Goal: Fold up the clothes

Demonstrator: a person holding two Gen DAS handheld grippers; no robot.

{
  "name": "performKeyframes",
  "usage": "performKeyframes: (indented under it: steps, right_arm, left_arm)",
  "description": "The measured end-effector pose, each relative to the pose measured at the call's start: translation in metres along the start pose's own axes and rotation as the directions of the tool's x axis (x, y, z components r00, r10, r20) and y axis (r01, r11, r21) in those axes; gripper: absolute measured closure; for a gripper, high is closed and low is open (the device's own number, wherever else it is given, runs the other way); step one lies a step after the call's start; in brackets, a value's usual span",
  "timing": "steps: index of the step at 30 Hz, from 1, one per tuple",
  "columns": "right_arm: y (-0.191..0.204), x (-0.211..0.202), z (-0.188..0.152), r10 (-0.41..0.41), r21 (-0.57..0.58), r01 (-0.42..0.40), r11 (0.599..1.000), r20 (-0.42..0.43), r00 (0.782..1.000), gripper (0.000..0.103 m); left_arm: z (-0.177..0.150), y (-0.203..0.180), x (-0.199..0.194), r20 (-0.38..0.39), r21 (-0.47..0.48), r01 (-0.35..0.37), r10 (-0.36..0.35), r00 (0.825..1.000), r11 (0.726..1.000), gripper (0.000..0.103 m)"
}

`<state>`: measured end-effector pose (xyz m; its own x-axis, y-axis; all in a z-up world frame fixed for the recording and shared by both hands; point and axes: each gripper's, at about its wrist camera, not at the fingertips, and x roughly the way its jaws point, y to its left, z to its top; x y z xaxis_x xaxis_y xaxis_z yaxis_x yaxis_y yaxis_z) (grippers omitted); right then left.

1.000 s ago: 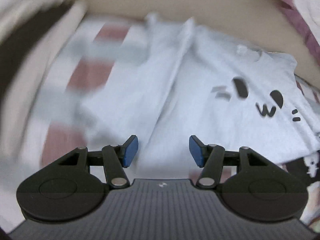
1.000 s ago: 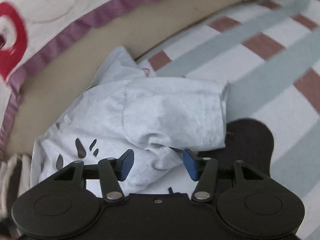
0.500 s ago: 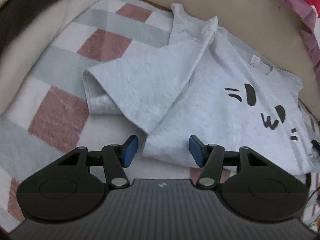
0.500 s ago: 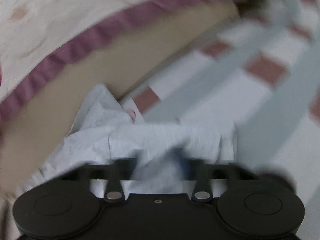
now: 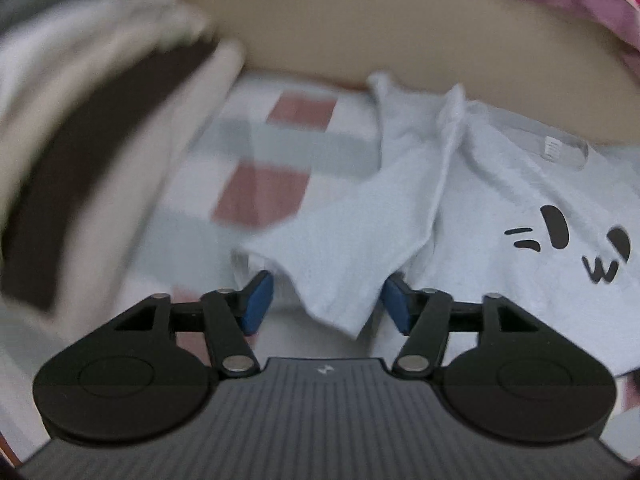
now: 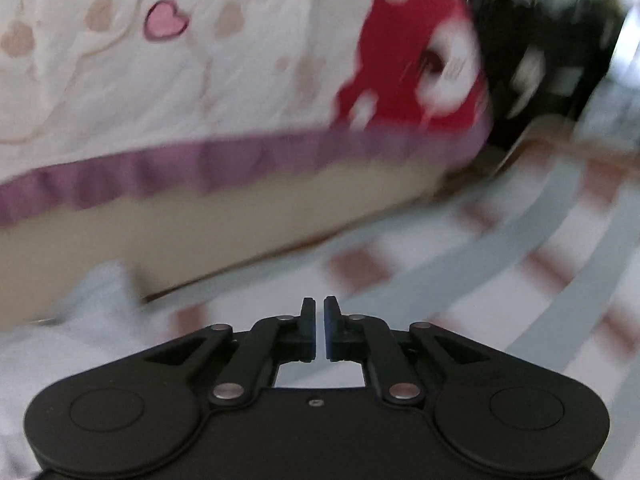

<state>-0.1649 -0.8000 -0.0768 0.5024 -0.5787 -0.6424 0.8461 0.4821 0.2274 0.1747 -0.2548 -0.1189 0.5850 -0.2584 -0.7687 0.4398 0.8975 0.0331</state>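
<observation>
The left claw [image 5: 326, 300] stands wide, its two blue pads set well apart on black linkage arms. A pointed corner of the pale blue T-shirt [image 5: 480, 216] hangs in the gap between the pads; neither pad visibly presses on it. The T-shirt is a soft, finely napped knit, lying partly folded on the checked blanket [image 5: 276, 160], with one flap turned over toward the left and ending in an angular tip. Its front carries a black printed cat face [image 5: 576, 244]: curved eyes, short whisker strokes and a "w" mouth. A small white neck label [image 5: 554, 148] shows at the collar. The blanket is a woven fabric in white, grey-blue and dusty red squares.

To the left lies a blurred stack of folded cloth [image 5: 80, 152] in cream and dark brown bands. Behind the T-shirt runs a smooth beige bed edge [image 5: 400, 36].

The right claw [image 6: 319, 330] is drawn nearly closed, with only a thin slit between its black fingertips, and nothing is visibly held in it. It hovers over the checked blanket [image 6: 500, 280]. The T-shirt [image 6: 92, 312] appears only as a blurred pale mass at lower left. Above the beige bed edge [image 6: 200, 232] hangs a white quilted cover [image 6: 180, 80] with a ruffled purple hem, pink heart motifs and a red patch.
</observation>
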Motion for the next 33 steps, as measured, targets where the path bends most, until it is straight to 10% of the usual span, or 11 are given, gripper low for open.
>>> performKeyframes:
  steps: [2, 11, 19, 21, 23, 33]
  right_arm:
    - [0.001, 0.001, -0.014, 0.087, 0.007, -0.087, 0.996, -0.068, 0.994, 0.043]
    - [0.018, 0.016, -0.057, 0.121, -0.134, -0.151, 0.979, -0.208, 0.971, 0.035]
    - [0.036, 0.017, -0.082, 0.005, -0.275, -0.049, 0.960, -0.159, 0.987, 0.016]
    - [0.038, 0.012, -0.084, 0.029, -0.289, -0.072, 0.954, -0.151, 0.988, 0.029]
    - [0.045, 0.005, -0.087, 0.045, -0.341, -0.085, 0.936, -0.123, 0.991, 0.081]
    - [0.063, -0.017, -0.033, -0.036, -0.469, 0.107, 0.877, 0.157, 0.987, 0.088]
  left_arm:
    - [0.007, -0.004, -0.002, 0.045, 0.075, -0.030, 0.027, 0.999, 0.997, 0.029]
    - [0.018, -0.001, 0.021, 0.013, 0.232, 0.078, -0.083, 0.996, 0.970, 0.018]
    - [0.022, 0.014, 0.056, -0.097, 0.108, 0.179, -0.169, 0.981, 0.978, 0.016]
    - [0.023, 0.016, 0.056, -0.121, 0.090, 0.201, -0.190, 0.974, 0.975, 0.016]
    - [0.024, 0.019, 0.049, -0.116, 0.079, 0.209, -0.199, 0.973, 0.975, 0.016]
    - [0.024, 0.017, 0.055, -0.077, 0.046, 0.227, -0.224, 0.972, 0.973, 0.016]
